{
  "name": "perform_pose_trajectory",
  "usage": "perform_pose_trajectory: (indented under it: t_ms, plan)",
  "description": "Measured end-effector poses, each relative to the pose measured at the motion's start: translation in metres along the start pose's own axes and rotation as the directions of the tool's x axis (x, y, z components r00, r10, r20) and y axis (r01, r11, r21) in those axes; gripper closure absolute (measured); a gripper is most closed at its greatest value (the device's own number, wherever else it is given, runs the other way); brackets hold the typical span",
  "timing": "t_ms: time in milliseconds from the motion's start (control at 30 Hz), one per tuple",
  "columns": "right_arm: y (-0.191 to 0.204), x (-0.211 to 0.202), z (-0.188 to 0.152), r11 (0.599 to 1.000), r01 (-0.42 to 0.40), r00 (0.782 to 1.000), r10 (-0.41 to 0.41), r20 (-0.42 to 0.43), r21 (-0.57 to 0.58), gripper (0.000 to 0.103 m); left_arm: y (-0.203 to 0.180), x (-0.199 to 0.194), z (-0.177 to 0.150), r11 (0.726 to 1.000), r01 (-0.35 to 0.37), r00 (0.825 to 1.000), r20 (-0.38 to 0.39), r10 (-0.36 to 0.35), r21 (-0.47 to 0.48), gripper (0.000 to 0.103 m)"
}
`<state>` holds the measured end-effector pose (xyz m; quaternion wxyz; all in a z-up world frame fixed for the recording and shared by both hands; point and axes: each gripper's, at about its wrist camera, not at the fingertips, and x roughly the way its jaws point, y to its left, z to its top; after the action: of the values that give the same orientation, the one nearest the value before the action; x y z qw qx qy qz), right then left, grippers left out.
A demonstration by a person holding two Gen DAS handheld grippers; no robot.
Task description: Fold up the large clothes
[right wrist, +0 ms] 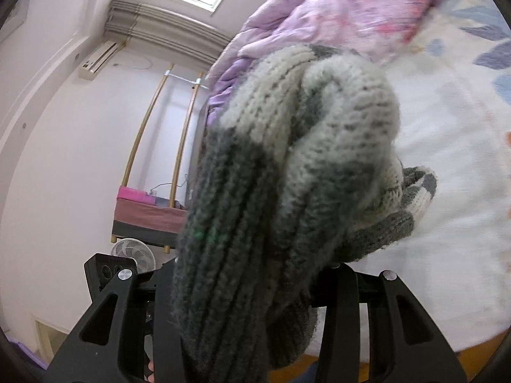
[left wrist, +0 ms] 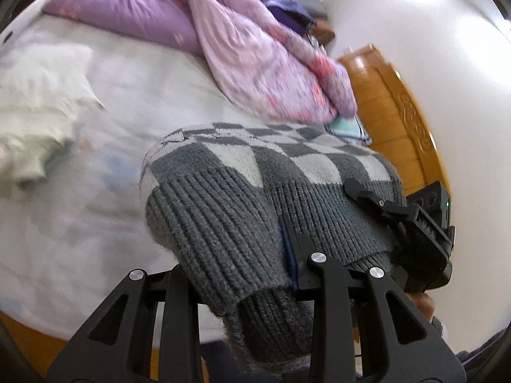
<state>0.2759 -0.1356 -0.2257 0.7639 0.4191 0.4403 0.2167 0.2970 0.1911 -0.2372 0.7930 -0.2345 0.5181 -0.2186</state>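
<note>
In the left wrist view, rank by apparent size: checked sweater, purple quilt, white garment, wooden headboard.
1. Checked sweater, though nearness to the camera inflates it.
2. Purple quilt.
3. White garment and wooden headboard look alike; not ranked.

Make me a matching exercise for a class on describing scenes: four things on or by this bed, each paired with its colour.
Things:
1. sweater
2. quilt
3. headboard
4. fluffy garment

Colours:
a. orange-brown wood
b. white
c. grey with pale checks
d. purple with pink flowers

Pairs: 1-c, 2-d, 3-a, 4-b
</note>
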Motion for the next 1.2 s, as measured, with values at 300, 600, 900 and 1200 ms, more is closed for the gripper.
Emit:
perform_pose_trajectory:
  t_ms: [300, 600, 900, 1200]
  plan:
    - [0.143, 0.2, 0.027, 0.968, -0.222, 0.971, 0.231, 0.063, -0.117, 0.065, 0.128, -0.139, 0.143, 0.985, -0.123, 0.97, 0.223, 0.094, 0.119, 0.075]
    - [0.094, 0.393, 0.0, 0.986, -0.169, 0.982, 0.168, -0.082, 0.001, 0.065, 0.285, -0.125, 0.166, 0.934, -0.352, 0.907, 0.272, 0.322, 0.068, 0.075]
    - [0.02, 0.457, -0.057, 0.983, 0.178, 0.956, -0.163, -0.243, 0.038, 0.056, 0.387, -0.06, 0.083, 0.901, -0.394, 0.905, 0.097, 0.415, -0.181, 0.064]
    - [0.044, 0.439, -0.072, 0.911, 0.408, 0.879, -0.411, -0.241, -0.064, 0.027, 0.385, -0.065, 0.084, 0.783, -0.578, 0.807, -0.023, 0.59, -0.23, 0.013]
